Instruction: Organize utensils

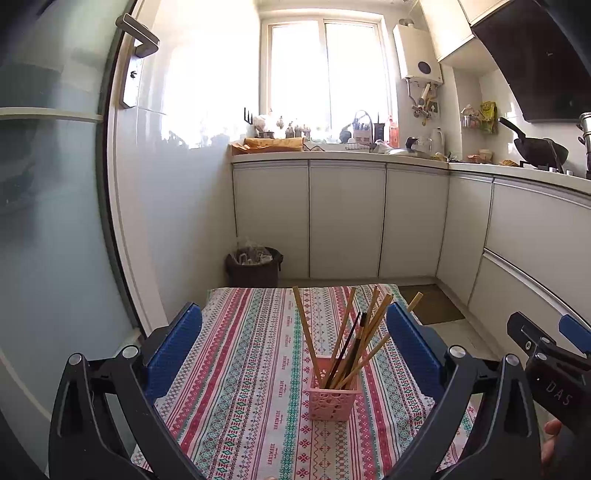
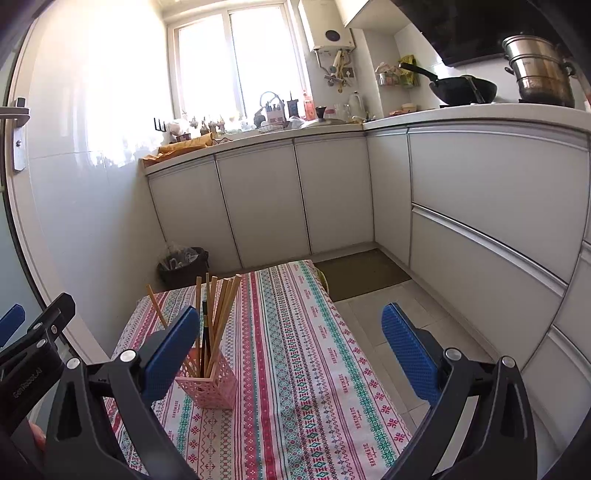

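Note:
A pink perforated holder [image 1: 332, 395] stands upright on the striped tablecloth [image 1: 251, 369]. Several wooden chopsticks [image 1: 345, 332] and a dark one lean out of it. My left gripper [image 1: 295, 336] is open and empty, with the holder between and below its blue pads. My right gripper [image 2: 291, 343] is open and empty over the cloth [image 2: 306, 354]; the holder [image 2: 208, 384] with its chopsticks [image 2: 218, 306] stands just beside its left pad. The right gripper's body [image 1: 546, 354] shows at the right edge of the left wrist view, and the left gripper's body [image 2: 33, 343] at the left edge of the right wrist view.
A dark waste bin [image 1: 253, 266] stands on the floor beyond the table's far edge. White cabinets [image 1: 347, 221] run along the back and right. A brown mat [image 2: 360, 271] lies on the tiled floor to the right. A door with a handle [image 1: 138, 35] stands at left.

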Motion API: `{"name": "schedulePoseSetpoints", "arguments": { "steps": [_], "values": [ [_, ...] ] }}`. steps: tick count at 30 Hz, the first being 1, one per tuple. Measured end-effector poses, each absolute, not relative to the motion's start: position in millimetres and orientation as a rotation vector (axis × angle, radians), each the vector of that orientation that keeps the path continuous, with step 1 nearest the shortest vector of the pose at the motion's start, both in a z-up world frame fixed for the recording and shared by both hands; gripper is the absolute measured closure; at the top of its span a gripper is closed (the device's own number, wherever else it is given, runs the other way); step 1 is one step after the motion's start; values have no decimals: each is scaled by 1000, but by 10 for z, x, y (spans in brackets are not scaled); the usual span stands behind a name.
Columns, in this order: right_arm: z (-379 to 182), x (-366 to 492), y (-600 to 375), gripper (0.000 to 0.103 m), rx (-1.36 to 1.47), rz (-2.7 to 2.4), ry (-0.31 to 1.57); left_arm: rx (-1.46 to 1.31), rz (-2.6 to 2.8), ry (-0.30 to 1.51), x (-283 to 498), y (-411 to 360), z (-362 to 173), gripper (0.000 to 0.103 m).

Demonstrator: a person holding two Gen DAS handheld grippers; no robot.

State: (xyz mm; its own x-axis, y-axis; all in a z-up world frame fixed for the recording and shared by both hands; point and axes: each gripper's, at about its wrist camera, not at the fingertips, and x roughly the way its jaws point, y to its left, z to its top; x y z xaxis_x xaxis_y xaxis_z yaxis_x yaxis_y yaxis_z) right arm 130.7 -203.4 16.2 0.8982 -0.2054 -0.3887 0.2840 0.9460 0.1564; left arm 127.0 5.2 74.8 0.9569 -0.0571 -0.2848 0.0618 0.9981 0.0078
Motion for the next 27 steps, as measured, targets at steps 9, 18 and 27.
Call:
{"name": "schedulePoseSetpoints", "arguments": {
  "steps": [9, 18, 27],
  "values": [
    [144, 1317, -2065, 7, 224, -253, 392, 21, -64, 296, 1293, 32, 712, 7],
    [125, 1343, -2064, 7, 227, -244, 405, 24, -63, 307, 1321, 40, 677, 7],
    [117, 1351, -2068, 7, 224, -236, 412, 68, -24, 282, 1306, -35, 664, 7]
  ]
}}
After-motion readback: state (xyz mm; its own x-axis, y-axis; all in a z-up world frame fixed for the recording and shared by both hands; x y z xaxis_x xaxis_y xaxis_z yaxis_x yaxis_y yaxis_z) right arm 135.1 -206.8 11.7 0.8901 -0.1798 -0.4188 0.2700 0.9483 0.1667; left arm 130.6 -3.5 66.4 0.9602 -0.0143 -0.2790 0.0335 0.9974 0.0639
